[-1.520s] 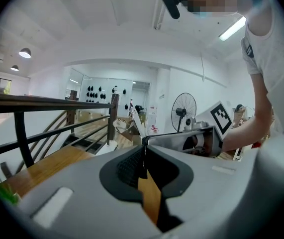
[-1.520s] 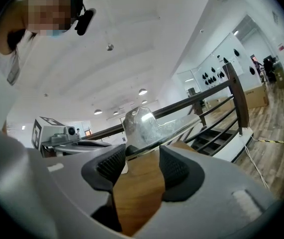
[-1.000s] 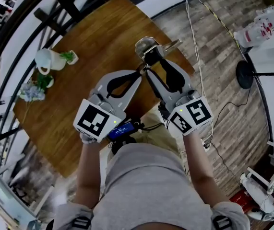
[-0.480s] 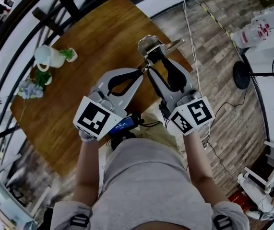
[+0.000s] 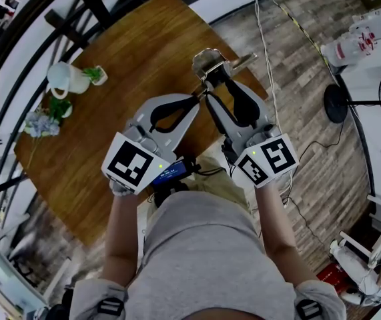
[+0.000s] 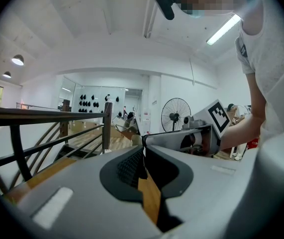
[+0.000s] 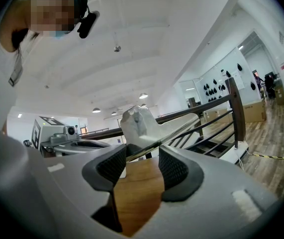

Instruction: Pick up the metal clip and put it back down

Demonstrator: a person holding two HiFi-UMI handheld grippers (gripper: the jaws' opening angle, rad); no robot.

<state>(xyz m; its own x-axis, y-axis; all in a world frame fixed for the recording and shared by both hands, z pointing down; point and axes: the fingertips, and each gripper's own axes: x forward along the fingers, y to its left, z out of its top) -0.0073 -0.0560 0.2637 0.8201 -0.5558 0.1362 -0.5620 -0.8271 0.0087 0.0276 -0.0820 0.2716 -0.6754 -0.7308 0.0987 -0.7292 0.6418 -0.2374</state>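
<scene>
As the metal clip [image 5: 209, 60] sits at the far edge of the round wooden table [image 5: 130, 52], right gripper [image 5: 211, 80] clamped on its lower end, left gripper [image 5: 199, 99] just beside, further in over the table, jaws pressed together and empty, white jug [image 5: 70, 81] near the table's left rim.

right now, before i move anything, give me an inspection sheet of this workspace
surface: round wooden table
job's things: metal clip near the table's far edge, between the right gripper's jaws
clutter: white jug with a green sprig, and flowers, at the table's left
grippers: left gripper jaws together, empty; right gripper jaws on the clip
cables: white cables on the floor, right of the table
surroundings: dark railing, standing fan
</scene>
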